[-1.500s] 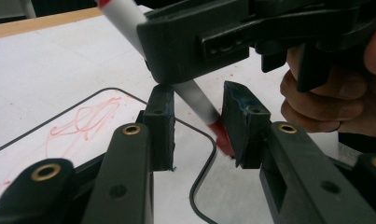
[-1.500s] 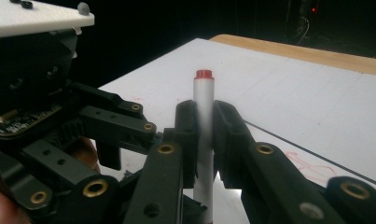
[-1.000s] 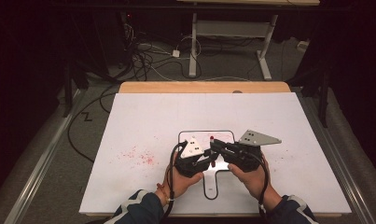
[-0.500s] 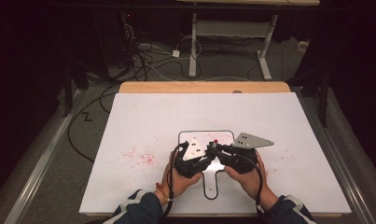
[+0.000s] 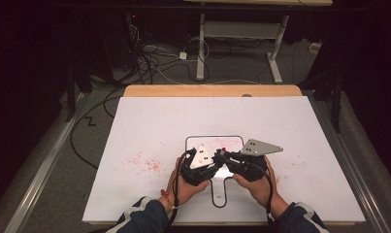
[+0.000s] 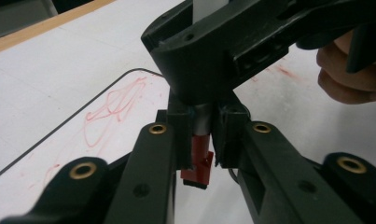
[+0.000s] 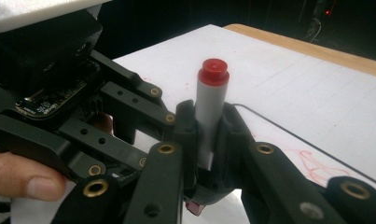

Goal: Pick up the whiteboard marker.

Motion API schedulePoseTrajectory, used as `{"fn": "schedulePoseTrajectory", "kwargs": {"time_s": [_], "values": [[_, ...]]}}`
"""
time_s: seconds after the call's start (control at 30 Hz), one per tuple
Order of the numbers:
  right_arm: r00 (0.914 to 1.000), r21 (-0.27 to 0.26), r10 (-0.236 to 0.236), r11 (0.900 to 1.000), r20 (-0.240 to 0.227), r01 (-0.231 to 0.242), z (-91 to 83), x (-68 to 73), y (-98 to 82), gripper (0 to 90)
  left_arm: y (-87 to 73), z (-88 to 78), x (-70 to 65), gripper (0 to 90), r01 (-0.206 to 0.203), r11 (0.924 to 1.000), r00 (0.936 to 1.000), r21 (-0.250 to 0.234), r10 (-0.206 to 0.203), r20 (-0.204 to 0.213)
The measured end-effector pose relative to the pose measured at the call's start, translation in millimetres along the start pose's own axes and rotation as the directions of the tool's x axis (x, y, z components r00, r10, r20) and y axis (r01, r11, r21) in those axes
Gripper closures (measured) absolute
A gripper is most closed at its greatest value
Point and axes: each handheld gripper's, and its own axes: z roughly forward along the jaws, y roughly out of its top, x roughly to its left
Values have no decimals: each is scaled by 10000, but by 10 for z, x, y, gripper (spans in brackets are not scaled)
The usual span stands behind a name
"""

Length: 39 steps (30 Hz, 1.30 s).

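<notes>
- Holding a white-barrelled marker with a red end plug [image 7: 210, 107] between both tongs, we work low over the white surface [image 5: 149, 126], above the black-outlined paddle shape drawn on it [image 5: 217, 145].
- Our right tongs [image 7: 208, 140] are closed on the white barrel; in the right gripper view the pads press it from both sides and the red plug stands clear above them.
- Our left tongs [image 6: 202, 140] are closed on the marker's lower part: in the left gripper view a silver collar sits between the pads and the red cap [image 6: 197, 170] sticks out past them, towards the camera.
- The relation that counts, in our judgement: the marker's long axis runs steeply upright, the right tongs sit higher on the barrel, the left tongs lower at the cap end, and the two grips almost touch each other.
- Neither hand is nearer; both already have the marker, so we think the coming move is a pull apart along that axis to free the cap from the barrel.
- The marker looks short and round, with a smooth white body; whether the cap is already loose we cannot tell.
- Red scribbles [image 5: 147, 162] mark the surface to the left of our hands and inside the outline.
</notes>
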Motion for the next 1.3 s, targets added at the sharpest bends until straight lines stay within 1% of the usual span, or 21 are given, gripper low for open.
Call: {"fn": "schedulePoseTrajectory", "kwargs": {"time_s": [0.07, 0.17, 0.23, 0.3, 0.33, 0.37, 0.4, 0.43, 0.47, 0.5, 0.57, 0.6, 0.63, 0.7, 0.8, 0.87, 0.93, 0.97, 1.03, 1.13, 1.3], "values": [[10000, -45, -55, 10000, -19, 55, -3, 1, 1, 814, 0, -12, 9, 722, 63, 10000, 9999, -38, -63, -92], [10000, -128, -40, 9999, 8, 40, -18, -13, 4, 813, -9, -60, 21, 636, -153, 9999, 9996, -51, 152, -230], [9997, -152, -158, 9998, 189, 161, -33, -25, 11, 814, -15, -111, 18, 593, -567, 9983, 9971, 134, 573, -505], [9998, -176, -90, 9998, 175, 93, -42, -55, 15, 814, -27, -185, 23, 489, -863, 9961, 9941, 206, 875, -638], [9997, -175, -158, 9997, 196, 162, -46, -68, 17, 813, -32, -223, 21, 460, -1038, 9939, 9906, 365, 1066, -855], [9996, -175, -200, 9996, 208, 204, -49, -79, 19, 813, -32, -223, 21, 444, -1038, 9939, 9906, 365, 1066, -855], [9995, -172, -221, 9996, 245, 225, -50, -90, 23, 814, -42, -266, 24, 375, -1202, 9919, 9875, 414, 1237, -973], [9995, -172, -221, 9996, 245, 225, -50, -90, 23, 814, -54, -313, 34, 375, -1242, 9911, 9868, 472, 1284, -991], [9996, -176, -192, 9997, 195, 195, -50, -115, 31, 813, -70, -362, 48, 301, -1267, 9904, 9845, 549, 1323, -1147], [9993, -168, -259, 9995, 262, 264, -50, -124, 34, 813, -123, -458, 101, 268, -1192, 9906, 9853, 671, 1263, -1152], [9995, -163, -252, 9995, 189, 255, -47, -154, 39, 813, -156, -498, 145, 226, -1251, 9904, 9859, 596, 1308, -1041], [9992, -154, -322, 9994, 236, 326, -48, -161, 44, 813, -203, -547, 180, 215, -1131, 9922, 9870, 529, 1183, -1084], [9989, -189, -346, 9992, 310, 352, -49, -170, 48, 813, -305, -656, 240, 201, -844, 9929, 9836, 835, 964, -1526], [9992, -229, -278, 9993, 299, 285, -53, -188, 51, 813, -356, -706, 270, 184, -825, 9930, 9811, 849, 959, -1682], [9988, -236, -322, 9992, 377, 331, -59, -232, 51, 813, -492, -855, 367, 180, -425, 9956, 9820, 831, 569, -1802], [9989, -257, -255, 9993, 392, 266, -65, -260, 51, 813, -574, -937, 412, 181, -211, 9959, 9759, 882, 397, -2145], [9990, -256, -205, 9994, 403, 215, -62, -283, 56, 813, -652, -1011, 453, 186, 40, 9961, 9754, 880, 155, -2197], [9990, -233, -219, 9995, 399, 228, -58, -287, 60, 813, -689, -1039, 463, 190, 71, 9952, 9708, 978, 166, -2392], [9991, -202, -224, 9995, 361, 232, -51, -289, 63, 812, -750, -1091, 493, 194, 359, 9945, 9710, 981, -114, -2389], [9993, -204, -247, 9995, 290, 253, -26, -282, 74, 812, -819, -1136, 508, 195, 462, 9921, 9616, 1163, -127, -2741], [9994, -126, -320, 9994, 128, 321, 44, -274, 79, 813, -900, -1218, 512, 195, 698, 9898, 9576, 1246, -314, -2864]]}}
